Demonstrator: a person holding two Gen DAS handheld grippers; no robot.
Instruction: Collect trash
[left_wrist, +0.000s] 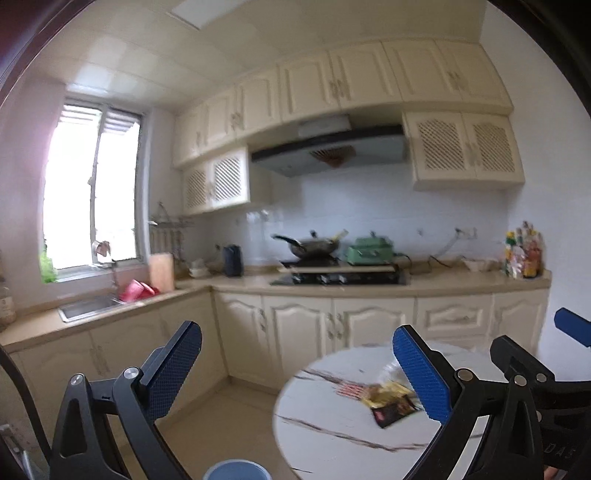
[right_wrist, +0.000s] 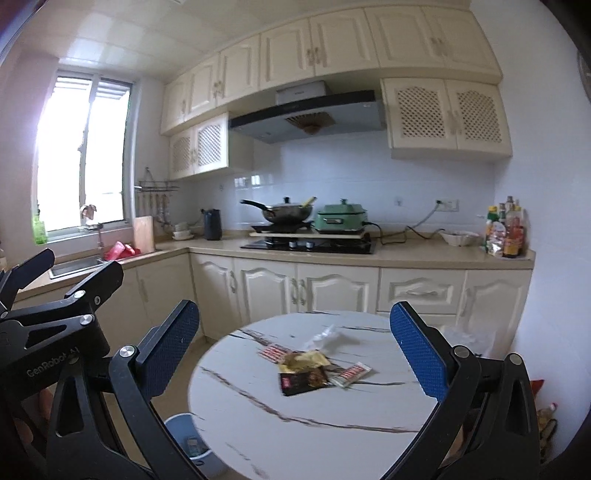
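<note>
Several wrappers lie in a heap on the round white marble table (right_wrist: 295, 435): a black packet (right_wrist: 303, 382), a yellow packet (right_wrist: 304, 360), red-striped sachets (right_wrist: 350, 374) and clear plastic (right_wrist: 322, 336). The heap also shows in the left wrist view (left_wrist: 388, 400). A blue bin (right_wrist: 186, 439) stands on the floor left of the table, its rim also in the left wrist view (left_wrist: 236, 469). My left gripper (left_wrist: 297, 373) is open and empty, left of the table. My right gripper (right_wrist: 295, 354) is open and empty, held above the table short of the heap.
Kitchen counters run along the back wall with a stove (right_wrist: 310, 244), a wok (right_wrist: 286, 212), a green cooker (right_wrist: 341, 219) and bottles (right_wrist: 506, 232). A sink (right_wrist: 79, 265) sits under the window at left. Tiled floor lies between the table and the cabinets.
</note>
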